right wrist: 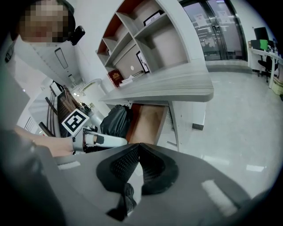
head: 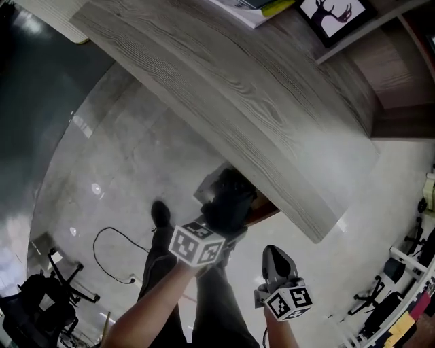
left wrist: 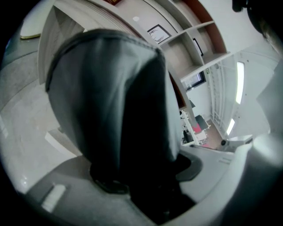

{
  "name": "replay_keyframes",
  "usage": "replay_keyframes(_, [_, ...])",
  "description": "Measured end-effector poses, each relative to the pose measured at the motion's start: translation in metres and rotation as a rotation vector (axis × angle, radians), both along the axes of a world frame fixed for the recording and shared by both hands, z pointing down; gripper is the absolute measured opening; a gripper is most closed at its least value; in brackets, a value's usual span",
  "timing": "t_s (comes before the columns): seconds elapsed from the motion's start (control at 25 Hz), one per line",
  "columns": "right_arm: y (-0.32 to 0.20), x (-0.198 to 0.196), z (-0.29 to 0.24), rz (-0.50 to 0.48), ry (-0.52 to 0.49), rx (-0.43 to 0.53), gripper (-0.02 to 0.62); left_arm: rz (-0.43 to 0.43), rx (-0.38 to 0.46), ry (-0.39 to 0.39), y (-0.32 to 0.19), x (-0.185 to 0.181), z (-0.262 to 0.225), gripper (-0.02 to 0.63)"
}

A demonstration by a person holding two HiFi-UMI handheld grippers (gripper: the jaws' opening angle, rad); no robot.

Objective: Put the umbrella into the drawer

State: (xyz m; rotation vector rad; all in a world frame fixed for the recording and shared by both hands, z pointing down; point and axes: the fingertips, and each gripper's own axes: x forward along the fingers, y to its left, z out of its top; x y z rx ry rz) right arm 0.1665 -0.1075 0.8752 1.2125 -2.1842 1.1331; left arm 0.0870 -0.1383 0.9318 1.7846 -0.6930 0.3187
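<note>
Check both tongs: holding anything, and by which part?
Left tongs clamp the folded umbrella by its fabric-wrapped body, near one end. Right tongs are shut, empty.

The umbrella (head: 228,200) is showing black, its folded cloth reading dark grey in the left gripper view. The desk top (head: 258,115) is wearing a pale grey wood grain that runs along its length. The drawer (right wrist: 148,123) under its edge is glowing warm orange-brown inside. The floor (head: 115,183) is gleaming glossy off-white with faint marbling, and a thin black cable (head: 112,255) is looping across it. Each marker cube (head: 197,246) is carrying black square patterns on white. The right gripper (right wrist: 138,148) is showing light grey shells and black ribbed pads (right wrist: 121,165). At the desk top's far corner, a framed picture (head: 334,15) is displaying a black deer silhouette on white inside a black frame. The shelves (right wrist: 146,35) are showing white, with rust-red inside the top compartment.
</note>
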Motion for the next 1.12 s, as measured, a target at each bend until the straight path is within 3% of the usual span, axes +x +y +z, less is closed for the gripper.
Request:
replay_keyframes(0.16, [0.002,0.000,0.008,0.005,-0.005,-0.009,0.005,0.024,0.002,-0.045,-0.013,0.008,0.020,0.245])
replay_keyframes(0.64, [-0.005,0.009,0.028,0.013,-0.027,-0.017,0.005,0.057,0.045,-0.045,-0.036,0.033,0.036,0.245])
replay_keyframes(0.96, [-0.015,0.008,0.032,0.008,-0.043,-0.019,0.005,0.140,-0.092,-0.039,-0.025,0.035,0.046,0.244])
replay_keyframes(1.12, [-0.013,0.008,0.035,0.007,-0.049,-0.024,0.005,0.132,-0.081,-0.048,-0.037,0.038,0.048,0.245])
